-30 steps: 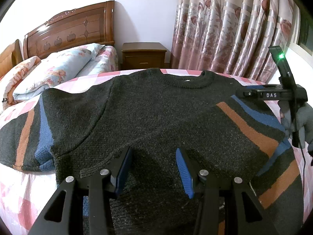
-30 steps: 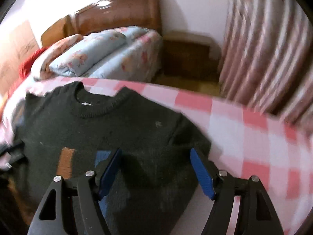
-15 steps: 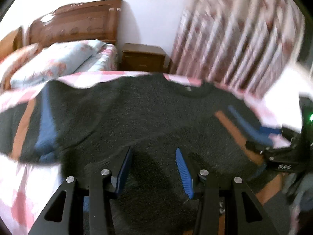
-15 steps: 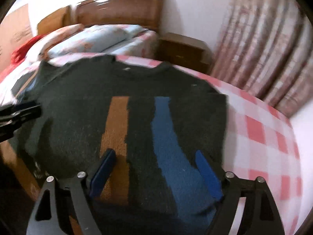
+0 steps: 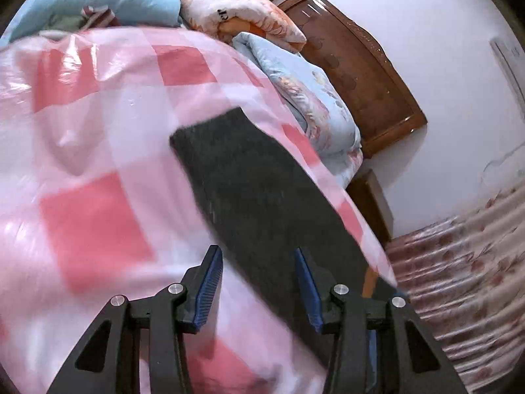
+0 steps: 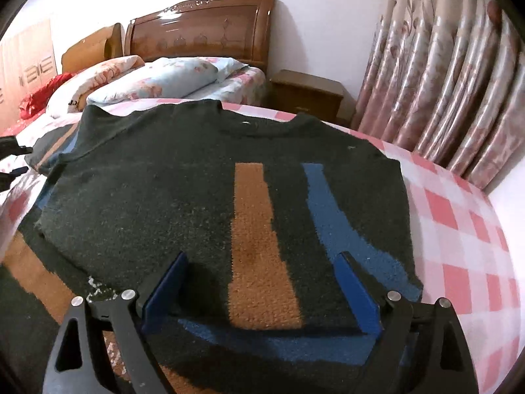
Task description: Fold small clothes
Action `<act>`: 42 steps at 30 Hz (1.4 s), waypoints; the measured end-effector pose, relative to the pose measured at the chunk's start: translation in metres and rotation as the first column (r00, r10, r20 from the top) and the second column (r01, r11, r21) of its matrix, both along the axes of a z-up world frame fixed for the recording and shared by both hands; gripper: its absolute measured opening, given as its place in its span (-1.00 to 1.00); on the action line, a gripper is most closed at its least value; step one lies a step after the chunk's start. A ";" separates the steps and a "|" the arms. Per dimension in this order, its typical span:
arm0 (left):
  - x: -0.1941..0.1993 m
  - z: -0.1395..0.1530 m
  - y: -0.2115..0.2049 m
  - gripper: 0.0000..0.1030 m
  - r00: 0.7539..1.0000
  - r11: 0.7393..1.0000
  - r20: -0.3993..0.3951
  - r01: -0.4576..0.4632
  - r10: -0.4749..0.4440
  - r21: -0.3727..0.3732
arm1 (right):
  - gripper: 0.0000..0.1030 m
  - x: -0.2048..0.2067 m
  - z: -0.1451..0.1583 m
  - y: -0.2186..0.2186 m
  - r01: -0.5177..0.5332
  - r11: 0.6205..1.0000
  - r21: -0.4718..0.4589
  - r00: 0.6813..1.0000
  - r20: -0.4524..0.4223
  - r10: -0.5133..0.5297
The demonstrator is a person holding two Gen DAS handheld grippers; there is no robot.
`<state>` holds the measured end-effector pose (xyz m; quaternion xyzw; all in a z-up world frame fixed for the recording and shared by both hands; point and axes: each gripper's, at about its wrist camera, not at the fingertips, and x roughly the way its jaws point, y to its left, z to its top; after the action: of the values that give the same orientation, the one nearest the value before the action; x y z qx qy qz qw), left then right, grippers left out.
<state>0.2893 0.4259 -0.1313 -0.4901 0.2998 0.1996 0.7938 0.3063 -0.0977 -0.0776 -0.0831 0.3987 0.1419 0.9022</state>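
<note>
A dark grey knitted sweater (image 6: 157, 197) lies flat on the bed, collar towards the headboard. Its right sleeve (image 6: 259, 229), striped orange and blue, is folded across the body. My right gripper (image 6: 261, 292) hovers open just over that folded sleeve, and the fabric lies flat between its blue pads (image 6: 357, 292). In the tilted left wrist view, the other sleeve (image 5: 256, 190) stretches out over the pink check bedspread (image 5: 98, 223). My left gripper (image 5: 259, 285) stands open above this sleeve's near part with nothing pinched.
Pillows (image 6: 157, 78) and a folded quilt lie before the wooden headboard (image 6: 200, 29). A brown nightstand (image 6: 308, 98) stands beside flowered curtains (image 6: 443, 82) on the right. The bedspread (image 6: 466, 246) shows bare to the sweater's right.
My left gripper has swung fast off the sweater's body out to the left sleeve, rolling as it went. The right gripper moved left, and the striped right sleeve now lies across the body.
</note>
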 end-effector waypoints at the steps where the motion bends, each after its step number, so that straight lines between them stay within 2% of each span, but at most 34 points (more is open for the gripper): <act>1: 0.005 -0.003 0.004 -0.13 1.000 1.000 0.012 0.005 -0.004 -0.016 | 1.00 0.000 -0.001 0.000 0.000 1.000 -0.001 1.000 0.001 0.000; 2: 0.010 -0.005 0.005 -0.13 0.999 1.000 0.030 0.010 -0.010 -0.018 | 1.00 -0.001 -0.001 0.000 0.000 1.000 -0.006 1.000 0.001 0.000; 3: 0.012 -0.006 0.006 -0.23 0.999 1.000 0.040 0.015 -0.014 -0.014 | 1.00 -0.003 0.000 0.000 0.000 1.000 -0.008 1.000 0.002 0.000; 4: 0.014 -0.007 0.005 -0.43 0.999 1.000 0.042 0.011 -0.011 0.002 | 1.00 -0.002 0.000 0.000 0.000 1.000 -0.007 1.000 0.003 0.000; 5: 0.015 -0.008 0.006 -0.74 1.000 1.000 0.025 -0.001 0.000 0.015 | 1.00 -0.003 0.000 -0.002 0.000 1.000 -0.004 1.000 0.002 0.000; 7: 0.009 -0.010 0.004 -0.77 0.998 1.000 0.051 -0.023 0.023 0.010 | 1.00 -0.006 0.002 -0.004 0.000 1.000 0.005 1.000 -0.001 0.000; 9: -0.002 0.000 -0.002 -0.79 0.995 0.997 0.087 -0.053 0.048 0.054 | 1.00 -0.007 0.002 -0.006 0.002 1.000 0.010 1.000 0.001 -0.002; 11: -0.011 0.027 -0.022 -0.80 0.987 0.990 0.155 -0.052 0.032 0.132 | 1.00 -0.007 0.003 -0.007 0.002 1.000 0.015 1.000 0.002 -0.002; 13: -0.019 0.066 -0.061 -0.80 0.967 0.974 0.249 -0.004 -0.054 0.225 | 1.00 -0.007 0.003 -0.009 0.005 1.000 0.023 1.000 0.002 -0.005; 15: -0.024 0.106 -0.112 -0.80 0.925 0.932 0.317 0.092 -0.211 0.351 | 1.00 -0.006 0.003 -0.014 0.016 0.999 0.039 1.000 0.009 -0.017; 17: -0.027 0.139 -0.179 -0.80 0.847 0.846 0.334 0.221 -0.413 0.485 | 1.00 -0.007 0.006 -0.022 0.038 0.997 0.071 0.999 0.022 -0.040; 18: -0.028 0.151 -0.224 -0.80 0.786 0.770 0.308 0.306 -0.536 0.560 | 1.00 -0.007 0.008 -0.028 0.055 0.994 0.097 0.998 0.032 -0.059; 19: -0.028 0.154 -0.253 -0.80 0.745 0.714 0.275 0.361 -0.608 0.599 | 1.00 -0.009 0.010 -0.035 0.074 0.989 0.129 0.996 0.042 -0.080; 20: -0.027 0.154 -0.285 -0.80 0.699 0.647 0.228 0.420 -0.678 0.636 | 1.00 -0.010 0.012 -0.042 0.090 0.983 0.159 0.994 0.052 -0.100; 21: -0.028 0.149 -0.319 -0.80 0.652 0.568 0.166 0.473 -0.740 0.673 | 1.00 -0.013 0.015 -0.052 0.114 0.972 0.207 0.989 0.068 -0.130; 22: -0.025 0.135 -0.362 -0.80 0.600 0.462 0.068 0.534 -0.797 0.708 | 1.00 -0.015 0.017 -0.060 0.130 0.960 0.247 0.985 0.081 -0.154; 24: -0.014 0.108 -0.402 -0.80 0.542 0.358 -0.050 0.619 -0.839 0.699 | 1.00 -0.021 0.021 -0.078 0.157 0.929 0.335 0.974 0.102 -0.201; 25: -0.006 0.089 -0.421 -0.80 0.506 0.316 -0.108 0.677 -0.856 0.665 | 1.00 -0.024 0.022 -0.085 0.168 0.911 0.377 0.968 0.111 -0.224; 27: 0.009 0.056 -0.442 -0.79 0.473 0.257 -0.215 0.743 -0.854 0.618 | 1.00 -0.026 0.023 -0.100 0.174 0.873 0.456 0.963 0.107 -0.247; 28: 0.015 0.045 -0.453 -0.79 0.441 0.211 -0.282 0.782 -0.852 0.586 | 1.00 -0.026 0.023 -0.105 0.181 0.860 0.476 0.961 0.103 -0.258; 30: 0.019 0.053 -0.455 -0.73 0.464 0.200 -0.294 0.755 -0.836 0.624 | 1.00 -0.025 0.023 -0.108 0.178 0.848 0.499 0.961 0.098 -0.259; 31: 0.019 0.053 -0.459 -0.71 0.465 0.169 -0.335 0.754 -0.820 0.634 | 1.00 -0.025 0.023 -0.106 0.170 0.849 0.499 0.962 0.101 -0.252; 32: 0.013 0.050 -0.467 -0.68 0.457 0.127 -0.380 0.757 -0.805 0.641 | 1.00 -0.024 0.024 -0.105 0.163 0.852 0.497 0.964 0.102 -0.244; 33: 0.010 0.050 -0.468 -0.67 0.460 0.112 -0.393 0.751 -0.796 0.651 | 1.00 -0.023 0.023 -0.103 0.158 0.854 0.495 0.967 0.098 -0.236; 35: -0.004 0.053 -0.472 -0.67 0.494 0.083 -0.423 0.719 -0.760 0.690 | 1.00 -0.024 0.022 -0.103 0.146 0.852 0.502 0.970 0.099 -0.224; 37: -0.021 0.058 -0.467 -0.67 0.513 0.069 -0.435 0.701 -0.740 0.710 | 1.00 -0.027 0.020 -0.105 0.130 0.845 0.519 0.971 0.106 -0.215; 39: -0.031 0.058 -0.462 -0.55 0.531 0.063 -0.440 0.686 -0.724 0.725 | 1.00 -0.027 0.017 -0.104 0.112 0.844 0.524 0.977 0.099 -0.191; 40: -0.035 0.058 -0.455 -0.55 0.528 0.056 -0.451 0.691 -0.719 0.721 | 1.00 -0.026 0.018 -0.102 0.104 0.847 0.521 0.978 0.101 -0.182; 42: -0.035 0.054 -0.449 -0.55 0.508 0.059 -0.465 0.718 -0.725 0.693 | 1.00 -0.026 0.016 -0.099 0.087 0.851 0.518 0.982 0.101 -0.162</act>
<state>0.2544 -0.0228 -0.0775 0.1677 0.3638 -0.1081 0.9099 0.2800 -0.1971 -0.0611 0.1754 0.2865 0.1774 0.9250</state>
